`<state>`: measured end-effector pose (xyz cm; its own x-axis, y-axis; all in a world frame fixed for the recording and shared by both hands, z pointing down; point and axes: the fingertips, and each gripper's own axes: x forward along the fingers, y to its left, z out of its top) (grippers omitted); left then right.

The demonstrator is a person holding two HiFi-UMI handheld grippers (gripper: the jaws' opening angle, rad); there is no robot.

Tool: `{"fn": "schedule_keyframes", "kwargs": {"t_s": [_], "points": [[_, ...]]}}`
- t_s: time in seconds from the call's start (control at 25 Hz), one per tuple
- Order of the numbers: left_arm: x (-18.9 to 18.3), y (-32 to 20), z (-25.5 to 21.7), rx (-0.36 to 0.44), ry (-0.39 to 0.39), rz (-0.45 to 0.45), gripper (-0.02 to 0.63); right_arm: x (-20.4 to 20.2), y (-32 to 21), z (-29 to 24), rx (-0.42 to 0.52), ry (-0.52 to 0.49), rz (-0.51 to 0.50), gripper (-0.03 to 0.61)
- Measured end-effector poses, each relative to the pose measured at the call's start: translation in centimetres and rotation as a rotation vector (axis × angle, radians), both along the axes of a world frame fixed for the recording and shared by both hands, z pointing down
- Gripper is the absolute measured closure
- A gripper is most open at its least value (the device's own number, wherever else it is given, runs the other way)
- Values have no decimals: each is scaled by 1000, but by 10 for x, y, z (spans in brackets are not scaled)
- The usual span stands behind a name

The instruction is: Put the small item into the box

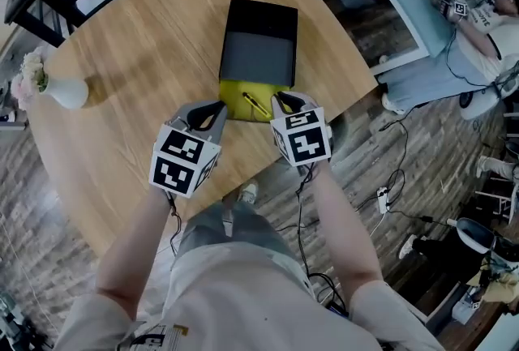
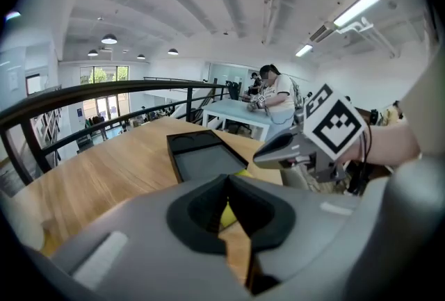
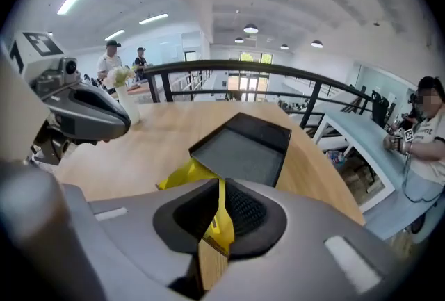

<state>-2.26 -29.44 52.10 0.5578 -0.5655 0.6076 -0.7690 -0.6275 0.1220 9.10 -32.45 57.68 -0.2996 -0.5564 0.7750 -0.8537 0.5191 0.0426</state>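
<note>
Behind right gripper (image 1: 280, 104), yellow pouch (image 1: 243, 102) sits half-hidden.

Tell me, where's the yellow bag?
In the head view the thin yellow bag sits on the wooden table at the near edge of the open black box, pinched by the right gripper.
</note>
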Motion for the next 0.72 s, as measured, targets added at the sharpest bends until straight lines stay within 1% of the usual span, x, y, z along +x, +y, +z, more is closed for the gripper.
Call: {"fn": "schedule_keyframes", "kwargs": {"t_s": [0.12,0.28,0.52,0.72], "points": [[2,3,-24,48,-5,14,611,-1,5,-47,107,-34,-5,552],[3,9,-67,124,20,12,611,-5,17,-109,231,-80,-10,560],[13,26,-159,341,76,14,612,1,43,-196,373,-182,7,563],[10,47,-216,449,122,14,612,4,68,-262,513,-218,16,566]]}}
